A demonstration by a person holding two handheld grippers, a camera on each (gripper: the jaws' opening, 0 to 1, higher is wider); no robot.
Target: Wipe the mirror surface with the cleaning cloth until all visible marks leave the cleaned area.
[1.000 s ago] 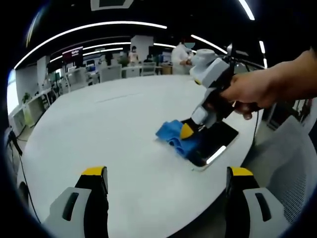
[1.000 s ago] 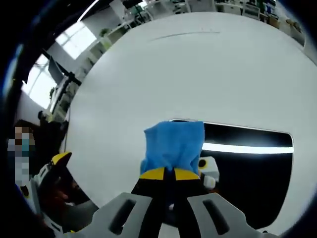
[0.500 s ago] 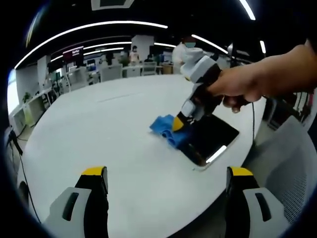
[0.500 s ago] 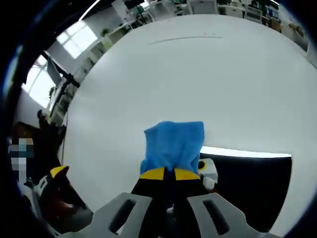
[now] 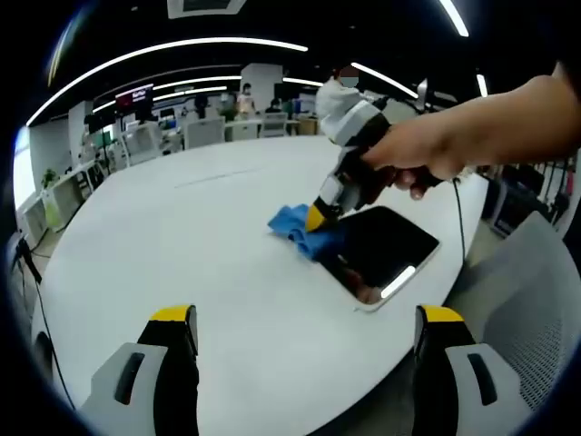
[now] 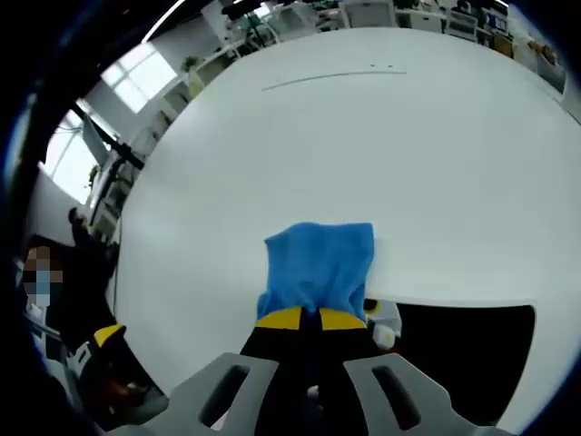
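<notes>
Your right gripper, closed with its yellow-tipped fingers clamped on the cloth, presses that cloth down at the far end of the mirror. The cloth is bright blue, soft and folded, bunched where the fingers pinch it and fanning out ahead of them in the right gripper view; in the left gripper view the cloth lies partly on the white desk and partly over the mirror's edge. The mirror is a dark, flat rectangle with rounded corners and a thin pale rim, lying flat near the desk's right-hand edge in the left gripper view; its surface reflects a bright strip of ceiling light near its close end. No marks can be made out on it at this size. Your hand grips the right gripper from above, tilted down toward the cloth. Your left gripper hangs over the near desk edge, well apart from the mirror, its two yellow-tipped fingers spread wide with nothing between them.
</notes>
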